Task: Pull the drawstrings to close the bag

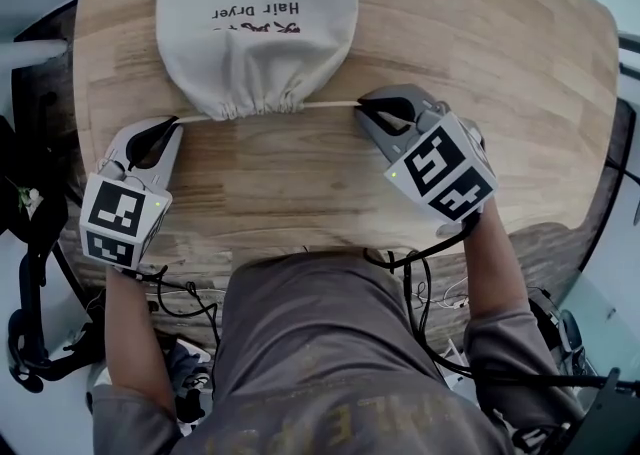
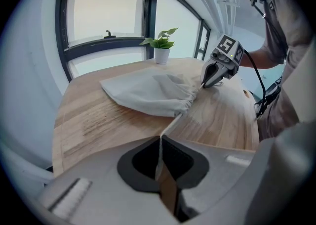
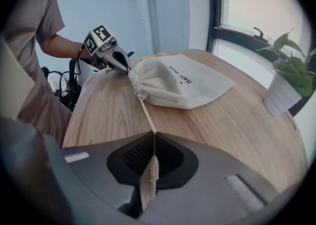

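Observation:
A cream cloth bag point(image 1: 256, 23) printed "Hair Dryer" lies flat on the round wooden table point(image 1: 520, 73), its mouth point(image 1: 258, 105) gathered tight toward me. Taut drawstrings run out from the mouth to both sides. My left gripper point(image 1: 170, 124) is shut on the left drawstring point(image 1: 195, 118) to the left of the mouth; that string point(image 2: 170, 122) enters its closed jaws. My right gripper point(image 1: 362, 105) is shut on the right drawstring point(image 1: 330, 103) to the right of the mouth; this cord point(image 3: 144, 112) passes between its jaws. The bag point(image 2: 148, 90) and the bag point(image 3: 182, 86) show in both gripper views.
A small potted plant point(image 3: 289, 83) stands at the table's far edge, also visible as the plant point(image 2: 161, 48) by the window. Cables point(image 1: 420, 293) hang below the near table edge. The person's torso point(image 1: 330, 353) is close to the table.

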{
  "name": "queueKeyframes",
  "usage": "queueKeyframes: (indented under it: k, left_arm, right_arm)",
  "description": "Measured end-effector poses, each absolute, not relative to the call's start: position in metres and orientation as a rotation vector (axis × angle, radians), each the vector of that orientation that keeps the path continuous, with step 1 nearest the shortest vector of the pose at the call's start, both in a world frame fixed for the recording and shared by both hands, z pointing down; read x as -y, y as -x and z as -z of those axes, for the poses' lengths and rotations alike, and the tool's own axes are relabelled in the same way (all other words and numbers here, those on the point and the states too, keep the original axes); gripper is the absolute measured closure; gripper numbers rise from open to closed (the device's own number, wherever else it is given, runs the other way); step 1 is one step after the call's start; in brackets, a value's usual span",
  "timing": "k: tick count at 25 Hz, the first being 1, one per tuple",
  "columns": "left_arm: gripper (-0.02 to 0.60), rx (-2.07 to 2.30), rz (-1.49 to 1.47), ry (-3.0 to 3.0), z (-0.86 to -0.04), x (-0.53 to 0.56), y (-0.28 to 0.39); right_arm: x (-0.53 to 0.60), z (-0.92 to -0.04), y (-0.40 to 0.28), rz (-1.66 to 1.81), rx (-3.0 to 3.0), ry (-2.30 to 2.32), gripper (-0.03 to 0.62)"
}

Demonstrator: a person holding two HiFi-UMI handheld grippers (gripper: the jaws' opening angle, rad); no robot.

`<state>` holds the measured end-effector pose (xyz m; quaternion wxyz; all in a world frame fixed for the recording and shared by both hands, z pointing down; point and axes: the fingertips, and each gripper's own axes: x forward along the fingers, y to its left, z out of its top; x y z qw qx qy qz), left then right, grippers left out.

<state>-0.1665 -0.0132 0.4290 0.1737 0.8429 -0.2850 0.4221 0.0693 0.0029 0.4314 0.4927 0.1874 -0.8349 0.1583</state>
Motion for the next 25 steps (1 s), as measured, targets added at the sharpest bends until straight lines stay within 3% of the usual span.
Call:
queueKeyframes:
  k: [16,17,19,20,23,25]
  left_arm:
    - [0.558,0.73,-1.159,-2.403,-0.429,0.0,0.162]
    - [0.535,0.734,-1.139,-2.396,-0.429,-0.001,0.162]
    - [0.411,0.754,-1.107,-2.38,-0.428,0.0,0.165]
    - [0.385,0.756,-1.108,-2.384,-0.426,-0.003,0.166]
    - [0.36,0.73,-1.14,-2.428,-0.419,-0.013,0.166]
    - [0.357,0.716,-1.149,-2.451,-0.415,-0.013,0.161]
  right_arm:
    - [-0.008,-0.431,-0.077,-0.374,2.02,-0.46,0.559]
    - [-0.007,-0.431,-0.077,-0.361,2.019,-0.463,0.557]
    - [-0.004,-0.433,-0.076,-0.355,2.026,-0.475,0.554]
    - [-0.005,-0.433,-0.076,-0.369,2.03,-0.476,0.545]
    - [-0.012,-0.429,-0.07,-0.4,2.04,-0.46,0.425]
    - [-0.012,-0.423,-0.062,-0.371,2.061,-0.445,0.427]
